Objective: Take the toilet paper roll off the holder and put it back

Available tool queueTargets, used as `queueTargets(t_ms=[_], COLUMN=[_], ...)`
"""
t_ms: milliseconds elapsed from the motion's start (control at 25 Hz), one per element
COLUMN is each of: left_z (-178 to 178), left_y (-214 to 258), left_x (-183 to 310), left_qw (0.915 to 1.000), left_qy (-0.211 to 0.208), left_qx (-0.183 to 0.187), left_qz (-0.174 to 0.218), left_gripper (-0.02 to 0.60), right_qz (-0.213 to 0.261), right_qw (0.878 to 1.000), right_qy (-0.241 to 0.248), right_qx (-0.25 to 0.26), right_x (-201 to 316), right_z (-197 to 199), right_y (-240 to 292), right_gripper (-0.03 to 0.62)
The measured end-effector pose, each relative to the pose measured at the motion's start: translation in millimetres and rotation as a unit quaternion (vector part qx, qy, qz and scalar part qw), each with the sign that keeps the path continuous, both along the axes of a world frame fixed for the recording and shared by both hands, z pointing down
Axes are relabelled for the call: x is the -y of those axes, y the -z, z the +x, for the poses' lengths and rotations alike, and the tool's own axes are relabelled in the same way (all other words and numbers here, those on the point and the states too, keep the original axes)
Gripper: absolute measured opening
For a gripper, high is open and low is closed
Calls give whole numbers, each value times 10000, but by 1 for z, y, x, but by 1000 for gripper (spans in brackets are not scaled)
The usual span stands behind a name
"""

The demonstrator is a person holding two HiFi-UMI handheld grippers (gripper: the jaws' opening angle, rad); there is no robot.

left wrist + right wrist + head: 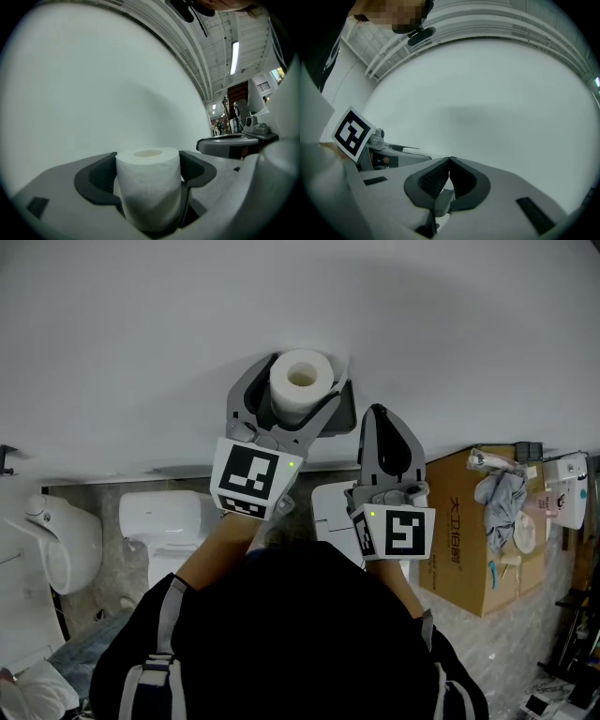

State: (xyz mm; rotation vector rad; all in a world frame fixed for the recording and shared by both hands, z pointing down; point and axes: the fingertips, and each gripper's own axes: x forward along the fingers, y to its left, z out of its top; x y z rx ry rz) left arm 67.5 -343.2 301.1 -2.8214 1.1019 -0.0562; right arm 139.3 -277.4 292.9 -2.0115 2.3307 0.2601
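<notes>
A white toilet paper roll (301, 382) is upright between the jaws of my left gripper (304, 369), which is shut on it close to the white wall. In the left gripper view the roll (148, 187) fills the gap between the two dark pads, its hollow core facing up. A dark grey part, perhaps the holder (343, 412), shows just right of the roll, mostly hidden. My right gripper (377, 413) hangs beside it, slightly lower and to the right, shut with nothing in it; its pads (436, 178) meet at the tips in the right gripper view.
Below the wall sit a white toilet (161, 519), a white fixture (64, 542) at far left, and a white bin-like object (332, 510). A cardboard box (473, 540) with cloth on top stands at right. The person's dark-clothed torso fills the bottom.
</notes>
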Motion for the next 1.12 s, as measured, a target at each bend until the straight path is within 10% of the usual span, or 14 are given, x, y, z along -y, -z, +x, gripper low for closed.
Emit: queueTargets(t_ms=[600,880,1120], left_z=[-43,-84,-101], left_y=[47,59,41], left_x=[-26,-58,-81], left_qw=[9979,9940,9934], left_qy=[441,791,872], left_qx=[-431,-472,-474], left_qz=[218,596,571], left_gripper=[421,54,5], right_qz=[153,343,325], right_qw=[9994,9975,9968], right_qy=[305,614,728], right_qx=[12,24,-27], right_x=[-16,-29,-43], right_z=[-22,-50,-66], right_y=[11,26,23], right_gripper=[18,18,18])
